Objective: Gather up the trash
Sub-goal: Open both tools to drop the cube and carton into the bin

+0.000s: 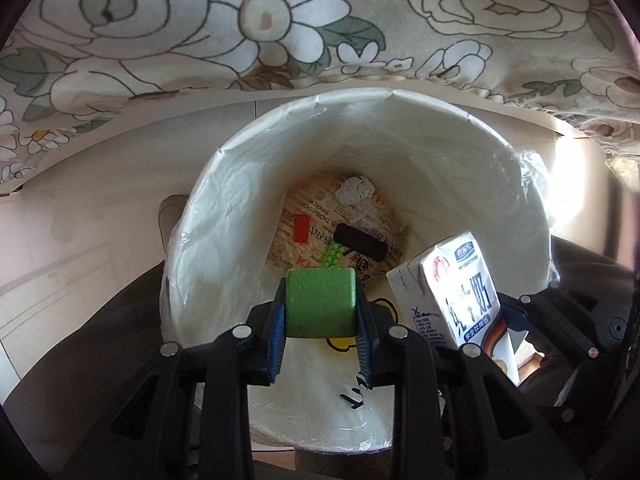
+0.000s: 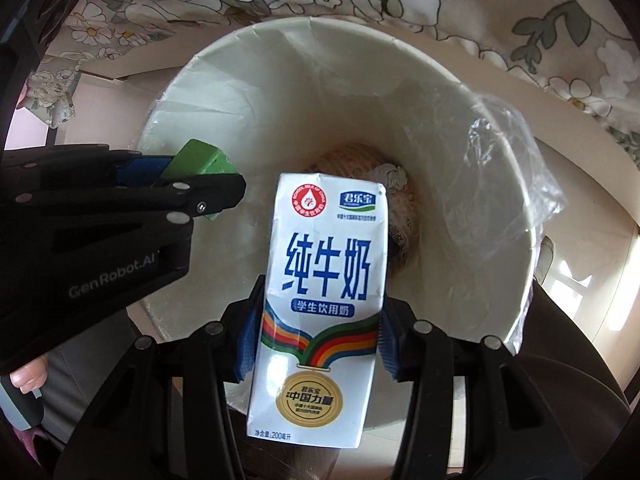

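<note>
Both grippers hang over a white bin [image 1: 224,184] lined with a clear plastic bag. My left gripper [image 1: 320,308] is shut on a green block [image 1: 320,300], which hangs above the bin's near side. That block [image 2: 202,158] and the left gripper [image 2: 192,184] also show at the left of the right wrist view. My right gripper [image 2: 316,340] is shut on a white milk carton [image 2: 324,280] with blue lettering, held upright over the bin [image 2: 460,152]. The carton [image 1: 456,292] appears at the right of the left wrist view. In the bin's bottom lie printed paper [image 1: 316,208], crumpled foil, a red piece, a black piece and a green brick.
A table with a floral cloth [image 1: 280,20] overhangs the bin's far side. Loose bag plastic [image 2: 512,152] sticks up at the bin's right rim. Pale floor [image 1: 60,240] lies to the left. A person's hand [image 2: 24,380] shows at the lower left.
</note>
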Tool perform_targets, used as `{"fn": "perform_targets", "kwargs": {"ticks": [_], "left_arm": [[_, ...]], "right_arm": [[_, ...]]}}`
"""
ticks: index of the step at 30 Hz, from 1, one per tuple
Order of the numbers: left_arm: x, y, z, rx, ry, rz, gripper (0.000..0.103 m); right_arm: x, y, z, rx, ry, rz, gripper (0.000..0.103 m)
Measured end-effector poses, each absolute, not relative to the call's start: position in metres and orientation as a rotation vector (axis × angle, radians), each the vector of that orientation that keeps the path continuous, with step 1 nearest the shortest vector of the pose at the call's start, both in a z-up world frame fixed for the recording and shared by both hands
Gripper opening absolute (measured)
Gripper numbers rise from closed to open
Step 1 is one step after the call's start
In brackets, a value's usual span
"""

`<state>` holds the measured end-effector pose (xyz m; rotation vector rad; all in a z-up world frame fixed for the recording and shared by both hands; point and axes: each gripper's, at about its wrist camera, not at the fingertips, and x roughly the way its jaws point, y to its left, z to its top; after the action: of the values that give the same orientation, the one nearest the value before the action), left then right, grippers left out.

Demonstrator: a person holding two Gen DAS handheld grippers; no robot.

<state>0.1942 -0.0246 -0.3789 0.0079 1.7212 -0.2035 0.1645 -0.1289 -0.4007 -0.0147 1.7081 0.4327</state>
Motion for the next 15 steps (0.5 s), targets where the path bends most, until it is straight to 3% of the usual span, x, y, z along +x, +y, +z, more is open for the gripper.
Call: {"fn": "perform_targets", "kwargs": {"ticks": [10, 12, 15], "left_arm": [[0.194, -0.035, -0.403, 0.042, 1.755, -0.220, 0.033], [0.194, -0.036, -0.403, 0.034, 1.758, -0.220, 0.054], [0.194, -0.035, -0.407, 0.035, 1.747, -0.216, 0.060]], "right_arm": [[0.162, -0.118, -0.427, -0.052, 1.769, 0.429, 0.052], [0.161, -0.113, -0.429, -0.079, 1.781, 0.436, 0.063], [0.161, -0.113, -0.429, -0.066, 1.777, 0.432, 0.065]]}}
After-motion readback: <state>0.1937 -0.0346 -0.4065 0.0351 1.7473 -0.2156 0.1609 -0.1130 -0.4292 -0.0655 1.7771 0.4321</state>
